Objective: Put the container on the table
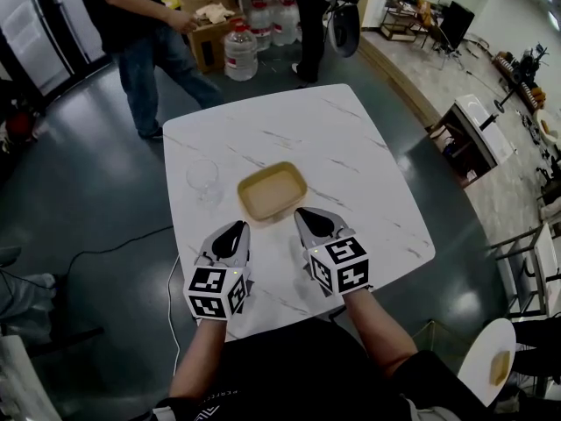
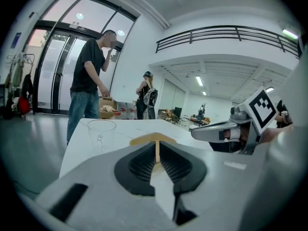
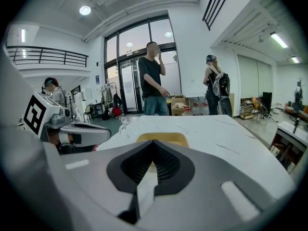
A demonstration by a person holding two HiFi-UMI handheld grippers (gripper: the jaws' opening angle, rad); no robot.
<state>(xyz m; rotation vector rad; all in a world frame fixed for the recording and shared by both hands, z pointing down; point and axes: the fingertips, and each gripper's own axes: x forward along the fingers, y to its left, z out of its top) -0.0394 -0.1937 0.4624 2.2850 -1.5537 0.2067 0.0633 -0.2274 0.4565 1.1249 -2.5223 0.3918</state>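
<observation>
The container [image 1: 273,191] already sits flat on the table [image 1: 351,139], so the task looks done, as far as I can judge. Nothing holds it. The left hand-held gripper [image 1: 237,228] and the right hand-held gripper [image 1: 302,213] are both closed with nothing between their jaws. Each hovers just short of the container's near rim, one at either near corner, apart from it. What may be left is only to draw the hands away.

The container lies about mid-table, a little toward the near side and well in from every edge, so it is in no danger of tipping off. A glass [image 1: 202,179] stands upright just to its left, apart from it and closer to the table's left edge. That is the one thing a careless sweep of the left hand-held gripper could knock.

The far half and the right side of the table are bare, giving free room there. The grippers sit over the near edge, with open space to pull straight back toward the body. A person [image 1: 140,33] stands on the floor beyond the far left corner, well clear.
</observation>
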